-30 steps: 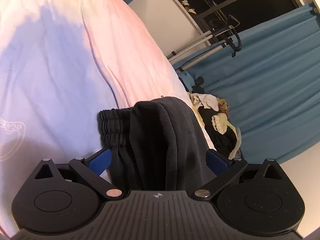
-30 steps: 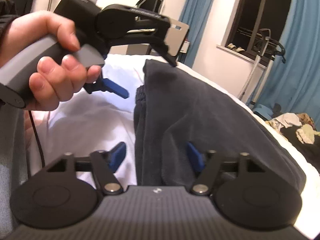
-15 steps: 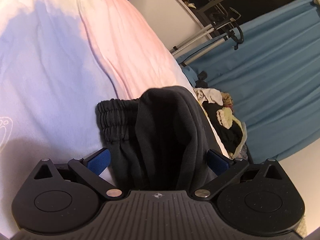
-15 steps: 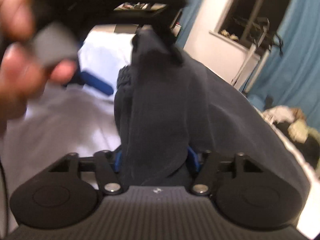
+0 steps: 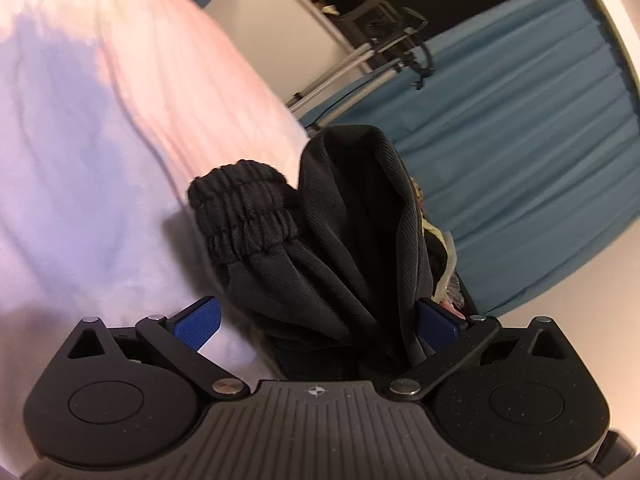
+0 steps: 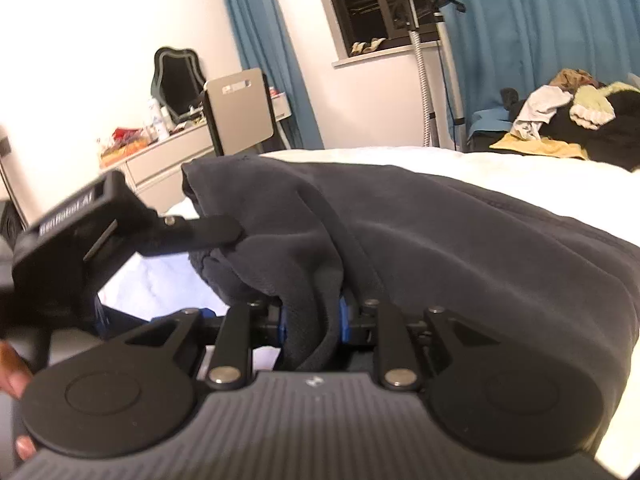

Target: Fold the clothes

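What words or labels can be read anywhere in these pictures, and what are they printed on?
"GenRobot.AI", blurred and only roughly legible: white lettering on the black body of the left gripper, seen in the right wrist view.
Bottles and packets on the dresser: any print is too small to read.
Nothing readable on the dark trousers or in the left wrist view.

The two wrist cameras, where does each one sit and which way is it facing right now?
Left wrist: on the left claw, looking along open fingers over the dark pants and white bed toward a blue curtain.
Right wrist: on the right claw, shut on the pants, facing the window wall; the left claw and a fingertip show.
Shared: pants, bed, curtain, clothes pile.
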The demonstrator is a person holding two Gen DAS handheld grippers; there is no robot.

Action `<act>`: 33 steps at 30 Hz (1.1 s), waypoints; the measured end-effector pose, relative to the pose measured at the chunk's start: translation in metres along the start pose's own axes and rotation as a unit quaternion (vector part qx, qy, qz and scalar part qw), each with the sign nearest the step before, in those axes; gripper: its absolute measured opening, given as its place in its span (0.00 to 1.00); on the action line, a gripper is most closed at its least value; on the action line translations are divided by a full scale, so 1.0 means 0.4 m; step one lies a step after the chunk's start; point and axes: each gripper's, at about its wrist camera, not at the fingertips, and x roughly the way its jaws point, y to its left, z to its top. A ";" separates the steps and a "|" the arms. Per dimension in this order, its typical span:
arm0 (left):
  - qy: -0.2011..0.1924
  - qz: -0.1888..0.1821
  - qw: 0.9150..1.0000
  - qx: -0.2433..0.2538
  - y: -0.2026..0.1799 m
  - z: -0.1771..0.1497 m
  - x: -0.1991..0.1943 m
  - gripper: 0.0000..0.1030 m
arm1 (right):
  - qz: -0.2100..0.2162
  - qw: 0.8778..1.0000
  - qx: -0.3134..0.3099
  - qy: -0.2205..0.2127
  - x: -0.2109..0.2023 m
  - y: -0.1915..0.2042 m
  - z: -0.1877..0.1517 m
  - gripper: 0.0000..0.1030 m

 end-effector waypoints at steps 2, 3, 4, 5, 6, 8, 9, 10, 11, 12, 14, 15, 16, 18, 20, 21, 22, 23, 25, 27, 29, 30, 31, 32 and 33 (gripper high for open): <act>0.002 -0.007 1.000 0.002 -0.002 -0.008 0.018 1.00 | 0.002 1.000 0.014 -0.004 -0.002 -0.013 0.008 0.23; 0.003 -0.009 1.000 0.000 0.000 -0.011 0.026 1.00 | 0.002 1.000 0.019 -0.005 -0.005 -0.018 0.012 0.23; 0.003 -0.011 1.000 -0.002 0.000 -0.013 0.030 1.00 | 0.002 1.000 0.025 -0.007 -0.007 -0.023 0.016 0.23; 0.005 -0.014 1.000 -0.004 0.001 -0.015 0.031 1.00 | 0.002 1.000 0.030 -0.009 -0.009 -0.028 0.021 0.23; 0.008 -0.015 1.000 -0.004 -0.001 -0.017 0.031 1.00 | 0.002 0.999 0.034 -0.011 -0.012 -0.033 0.026 0.23; 0.011 -0.006 1.000 0.008 -0.007 -0.021 0.033 1.00 | 0.001 0.999 0.047 -0.016 -0.017 -0.046 0.036 0.23; 0.013 0.020 0.999 0.024 -0.017 -0.025 0.033 1.00 | 0.001 0.998 0.056 -0.018 -0.020 -0.055 0.042 0.23; 0.016 0.050 0.998 0.035 -0.026 -0.029 0.035 1.00 | 0.000 0.998 0.061 -0.021 -0.022 -0.062 0.045 0.23; 0.019 0.058 0.998 0.033 -0.028 -0.032 0.039 1.00 | -0.001 0.998 0.063 -0.024 -0.024 -0.066 0.046 0.23; 0.022 0.045 0.998 0.025 -0.025 -0.032 0.043 1.00 | -0.002 0.998 0.064 -0.027 -0.027 -0.069 0.047 0.23; 0.024 0.012 1.000 0.007 -0.018 -0.029 0.053 1.00 | 0.000 0.998 0.063 -0.027 -0.026 -0.067 0.042 0.23; 0.019 0.000 1.000 0.001 -0.015 -0.027 0.060 1.00 | -0.001 0.998 0.055 -0.024 -0.023 -0.062 0.039 0.23; 0.018 -0.008 1.000 -0.006 -0.012 -0.025 0.070 1.00 | -0.002 0.999 0.049 -0.022 -0.020 -0.054 0.034 0.23; 0.034 -0.045 0.998 -0.041 0.012 -0.023 0.100 1.00 | -0.005 0.999 0.049 -0.023 -0.019 -0.053 0.029 0.23; 0.061 -0.094 0.990 -0.082 0.039 -0.021 0.133 1.00 | -0.004 0.998 0.056 -0.026 -0.020 -0.060 0.029 0.23; 0.064 -0.110 0.989 -0.080 0.036 -0.020 0.138 1.00 | -0.001 0.998 0.061 -0.027 -0.023 -0.065 0.030 0.23; 0.063 -0.125 0.988 -0.071 0.027 -0.020 0.139 1.00 | 0.000 0.998 0.059 -0.027 -0.025 -0.066 0.029 0.23; 0.061 -0.139 0.986 -0.061 0.018 -0.019 0.139 1.00 | 0.005 0.999 0.050 -0.022 -0.023 -0.062 0.026 0.24; 0.060 -0.107 0.992 -0.032 -0.001 -0.027 0.145 1.00 | 0.005 1.000 -0.002 -0.005 -0.012 -0.023 0.007 0.24; 0.065 -0.086 0.994 -0.034 0.014 -0.034 0.157 1.00 | -0.004 0.999 -0.051 0.010 0.000 0.016 -0.014 0.24; 0.070 -0.081 0.992 -0.069 0.040 -0.030 0.161 1.00 | -0.010 0.996 -0.083 0.019 0.012 0.037 -0.031 0.24; 0.069 -0.086 0.990 -0.089 0.051 -0.026 0.162 1.00 | -0.015 0.994 -0.106 0.020 0.015 0.048 -0.036 0.25; 0.068 -0.091 0.988 -0.104 0.060 -0.023 0.162 1.00 | -0.019 0.992 -0.126 0.020 0.015 0.057 -0.041 0.25; 0.069 -0.094 0.987 -0.112 0.065 -0.023 0.164 1.00 | -0.023 0.989 -0.146 0.020 0.014 0.066 -0.045 0.25; 0.069 -0.093 0.987 -0.112 0.064 -0.024 0.164 1.00 | -0.030 0.985 -0.166 0.022 0.015 0.075 -0.048 0.25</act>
